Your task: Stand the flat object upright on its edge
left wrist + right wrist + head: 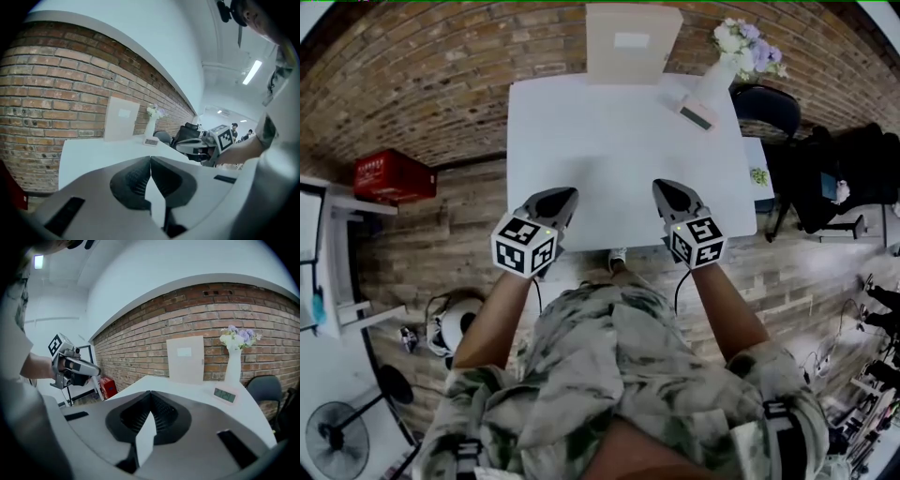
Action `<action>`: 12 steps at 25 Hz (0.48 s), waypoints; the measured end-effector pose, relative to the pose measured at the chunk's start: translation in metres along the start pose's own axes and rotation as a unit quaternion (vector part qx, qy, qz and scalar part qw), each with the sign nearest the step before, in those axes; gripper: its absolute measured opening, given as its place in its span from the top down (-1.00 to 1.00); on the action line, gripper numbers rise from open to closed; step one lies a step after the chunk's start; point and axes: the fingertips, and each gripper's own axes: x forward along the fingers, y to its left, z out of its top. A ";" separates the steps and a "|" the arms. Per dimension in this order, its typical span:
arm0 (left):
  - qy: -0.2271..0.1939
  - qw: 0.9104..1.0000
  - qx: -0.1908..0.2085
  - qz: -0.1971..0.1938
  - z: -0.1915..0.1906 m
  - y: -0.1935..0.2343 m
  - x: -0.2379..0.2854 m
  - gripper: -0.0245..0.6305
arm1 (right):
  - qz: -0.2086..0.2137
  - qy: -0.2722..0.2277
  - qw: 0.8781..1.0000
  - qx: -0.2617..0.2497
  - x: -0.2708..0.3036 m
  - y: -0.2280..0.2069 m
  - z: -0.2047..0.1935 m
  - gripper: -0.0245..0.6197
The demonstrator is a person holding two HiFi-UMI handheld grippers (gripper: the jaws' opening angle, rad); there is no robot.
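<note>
Flat beige board (633,42) stands upright by rough brick wall (441,75); left tongs (150,159) and right tongs (150,393) pressed together, empty.

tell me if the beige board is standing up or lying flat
Standing up: the beige board rests on its bottom edge at the white table's far side, before the brick wall.

A red-brown brick wall (441,75) ran behind a white rectangular table (619,159), with smooth white plaster (164,268) above the brick. The brown plank floor (441,253) spread around it. A black office chair (766,101) stood beside the table's far right corner. A red box (391,176) sat on the floor near the wall, and a black pedestal fan (337,436) stood at the lower left. A long ceiling strip light (252,71) glowed overhead.
</note>
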 end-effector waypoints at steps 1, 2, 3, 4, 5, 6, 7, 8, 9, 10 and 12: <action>0.002 1.000 0.002 0.001 -0.006 -0.005 -0.008 0.85 | 0.003 0.002 1.000 0.001 -0.007 0.009 -0.004 0.86; 0.003 1.000 0.002 0.001 -0.011 -0.011 -0.017 0.85 | 0.005 0.003 1.000 0.002 -0.014 0.018 -0.008 0.86; 0.003 1.000 0.002 0.001 -0.016 -0.016 -0.024 0.85 | 0.007 0.003 1.000 0.002 -0.021 0.027 -0.011 0.86; 0.002 1.000 0.002 0.001 -0.020 -0.021 -0.032 0.85 | 0.010 0.003 1.000 0.002 -0.027 0.034 -0.014 0.86; 0.001 1.000 0.001 0.000 -0.023 -0.025 -0.039 0.85 | 0.012 0.003 1.000 0.003 -0.033 0.041 -0.016 0.86; 0.000 1.000 -0.001 -0.001 -0.026 -0.029 -0.046 0.85 | 0.014 0.003 1.000 0.003 -0.039 0.048 -0.018 0.86; -0.001 1.000 -0.003 -0.002 -0.029 -0.033 -0.052 0.85 | 0.016 0.005 1.000 0.001 -0.045 0.056 -0.021 0.86; -0.001 1.000 -0.005 -0.004 -0.033 -0.037 -0.059 0.85 | 0.018 0.007 1.000 -0.001 -0.051 0.064 -0.024 0.86; 0.000 1.000 -0.006 -0.005 -0.038 -0.041 -0.066 0.85 | 0.022 0.009 1.000 -0.003 -0.057 0.072 -0.027 0.86; 0.001 1.000 -0.007 -0.006 -0.043 -0.044 -0.073 0.85 | 0.025 0.011 1.000 -0.005 -0.063 0.080 -0.031 0.86; 0.004 1.000 -0.008 -0.004 -0.053 -0.050 -0.087 0.85 | 0.029 0.013 0.999 -0.007 -0.075 0.095 -0.036 0.86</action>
